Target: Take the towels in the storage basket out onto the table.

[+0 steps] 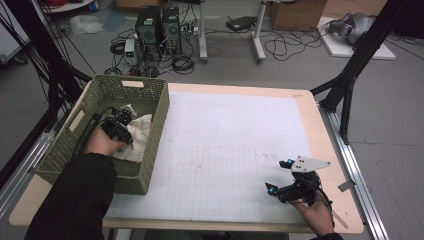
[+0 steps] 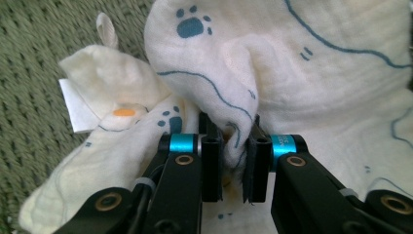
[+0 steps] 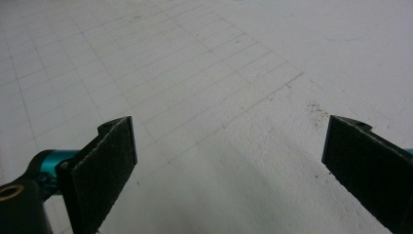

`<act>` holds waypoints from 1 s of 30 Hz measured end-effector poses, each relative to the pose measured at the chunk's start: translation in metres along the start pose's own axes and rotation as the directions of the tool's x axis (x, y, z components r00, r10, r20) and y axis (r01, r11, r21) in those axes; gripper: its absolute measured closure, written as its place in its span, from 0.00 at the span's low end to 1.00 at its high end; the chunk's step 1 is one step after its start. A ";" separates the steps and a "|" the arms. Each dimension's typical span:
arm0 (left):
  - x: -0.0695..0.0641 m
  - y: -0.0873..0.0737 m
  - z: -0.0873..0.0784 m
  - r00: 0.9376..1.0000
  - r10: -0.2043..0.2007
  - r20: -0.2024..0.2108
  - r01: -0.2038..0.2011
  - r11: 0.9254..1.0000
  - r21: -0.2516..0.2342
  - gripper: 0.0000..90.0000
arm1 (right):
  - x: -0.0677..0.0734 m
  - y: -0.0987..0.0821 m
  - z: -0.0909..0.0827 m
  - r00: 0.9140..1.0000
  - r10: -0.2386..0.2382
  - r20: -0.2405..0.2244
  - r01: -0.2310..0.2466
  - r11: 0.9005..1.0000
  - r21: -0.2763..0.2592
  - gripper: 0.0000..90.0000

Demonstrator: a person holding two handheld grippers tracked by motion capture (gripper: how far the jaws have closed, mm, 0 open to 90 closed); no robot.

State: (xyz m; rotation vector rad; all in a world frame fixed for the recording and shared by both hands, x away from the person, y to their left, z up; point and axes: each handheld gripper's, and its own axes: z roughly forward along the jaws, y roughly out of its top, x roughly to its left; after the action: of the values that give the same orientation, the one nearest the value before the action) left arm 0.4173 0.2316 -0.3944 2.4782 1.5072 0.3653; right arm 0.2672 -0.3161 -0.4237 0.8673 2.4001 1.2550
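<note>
From the high view, the left gripper is down inside the green woven basket at the table's left edge, sitting on a cream cloth. The right gripper rests over the white grid mat near the front right corner.

Left gripper view: the jaws are pinched tight on a fold of the cloth (paw prints and blue squiggles on it).

Right gripper view: the jaws are spread wide over the mat, with nothing between them.
</note>
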 end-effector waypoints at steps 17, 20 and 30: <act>0.012 -0.016 -0.040 0.974 -0.096 0.203 0.131 0.977 -0.169 0.90 | 0.000 0.000 -0.002 1.000 0.001 -0.003 -0.001 1.000 -0.006 0.05; 0.015 -0.019 -0.042 0.973 -0.102 0.206 0.139 0.975 -0.172 0.90 | 0.000 0.000 -0.002 1.000 0.005 -0.004 -0.005 1.000 -0.005 0.05; 0.025 -0.032 -0.059 0.938 -0.146 0.313 0.230 0.940 -0.251 0.91 | -0.003 0.001 -0.005 1.000 0.017 -0.003 -0.017 0.999 -0.027 0.05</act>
State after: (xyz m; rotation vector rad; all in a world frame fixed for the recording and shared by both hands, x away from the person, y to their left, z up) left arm 0.3827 0.2713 -0.3457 2.0397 1.4417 0.1598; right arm 0.2672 -0.3210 -0.4200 0.8808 2.3772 1.2923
